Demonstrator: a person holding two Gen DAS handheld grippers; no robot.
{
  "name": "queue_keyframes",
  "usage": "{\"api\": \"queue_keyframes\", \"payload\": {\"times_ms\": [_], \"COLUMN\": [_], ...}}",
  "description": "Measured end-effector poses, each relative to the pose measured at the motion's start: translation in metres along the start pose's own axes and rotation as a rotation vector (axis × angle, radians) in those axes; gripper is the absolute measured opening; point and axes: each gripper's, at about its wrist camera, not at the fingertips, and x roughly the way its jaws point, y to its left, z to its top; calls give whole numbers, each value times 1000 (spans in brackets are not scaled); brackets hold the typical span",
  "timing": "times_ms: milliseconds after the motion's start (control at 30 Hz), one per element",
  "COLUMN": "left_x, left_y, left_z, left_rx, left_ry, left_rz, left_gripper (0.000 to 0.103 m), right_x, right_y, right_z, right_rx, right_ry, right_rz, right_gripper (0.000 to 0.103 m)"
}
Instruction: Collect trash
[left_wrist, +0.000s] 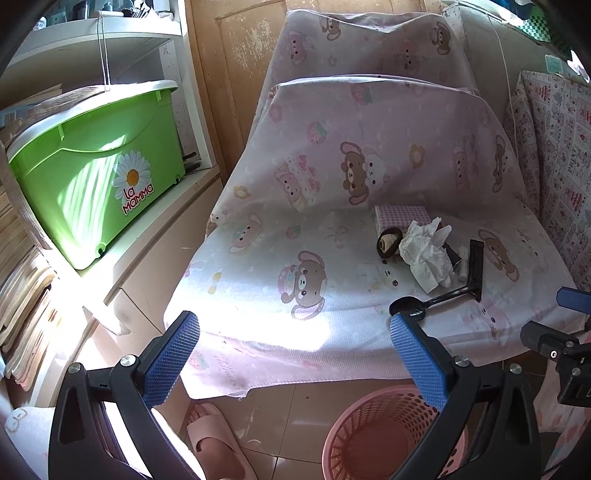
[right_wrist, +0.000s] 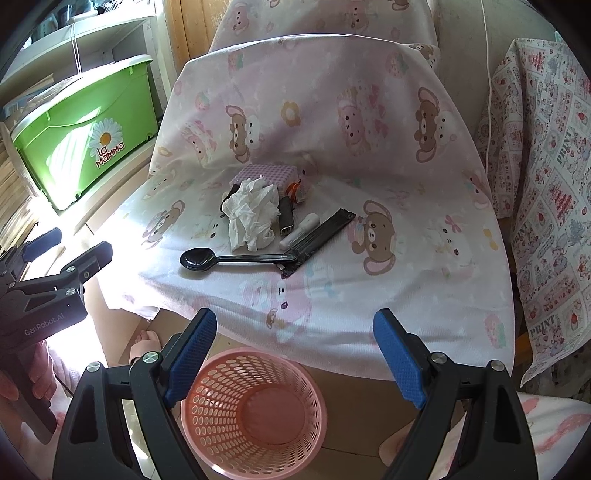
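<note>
Right wrist view: nothing appears to have been collected yet. The pink mesh basket on the floor below the seat edge is seen from above and looks empty to its base. All the trash lies in one cluster on the bear-print cover of the seat.

From left to right in that cluster, a black plastic spoon is laid with its bowl to the left, a crumpled white tissue sits behind it, a small dark tube and a white tube lie beside the tissue, and a long black wrapper runs diagonally, touching the spoon's handle end. A pink checked pack stands at the back; whether it is trash cannot be told.

The right gripper is held wide apart and empty above the basket. The whole job is judged to be left.

In the left wrist view, the left gripper is likewise spread wide and empty, with the spoon's bowl just beyond its right finger. Only there is a dark ring-shaped item left of the tissue shown clearly, while the basket is largely hidden. An orange-capped item is shown only by the right view.
</note>
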Motion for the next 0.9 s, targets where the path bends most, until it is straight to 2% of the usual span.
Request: {"api": "queue_keyframes", "payload": {"times_ms": [67, 167, 400, 567, 700, 800, 900], "left_x": [0, 0, 1, 9, 14, 17, 19], "left_y": [-2, -2, -6, -9, -9, -10, -13], "left_z": [-1, 0, -1, -2, -3, -4, -4], "left_rx": [13, 12, 11, 16, 10, 9, 12], "left_ry": [-10, -10, -7, 28, 53, 61, 71], "left_rz": [21, -16, -32, -35, -45, -47, -58], "left_gripper": [102, 102, 102, 102, 102, 102, 102], "right_x": [0, -2, -4, -2, -3, -4, -1], "right_y": [0, 1, 7, 7, -1, -6, 2], "right_z": [0, -1, -2, -1, 2, 4, 3], "right_rx": [2, 3, -24, -30, -23, -12, -45], "right_ry": [1, -9, -16, -9, -26, -35, -33], "right_rz": [2, 8, 11, 7, -43, -30, -52], "right_gripper": [88, 88, 88, 88, 88, 88, 88]}}
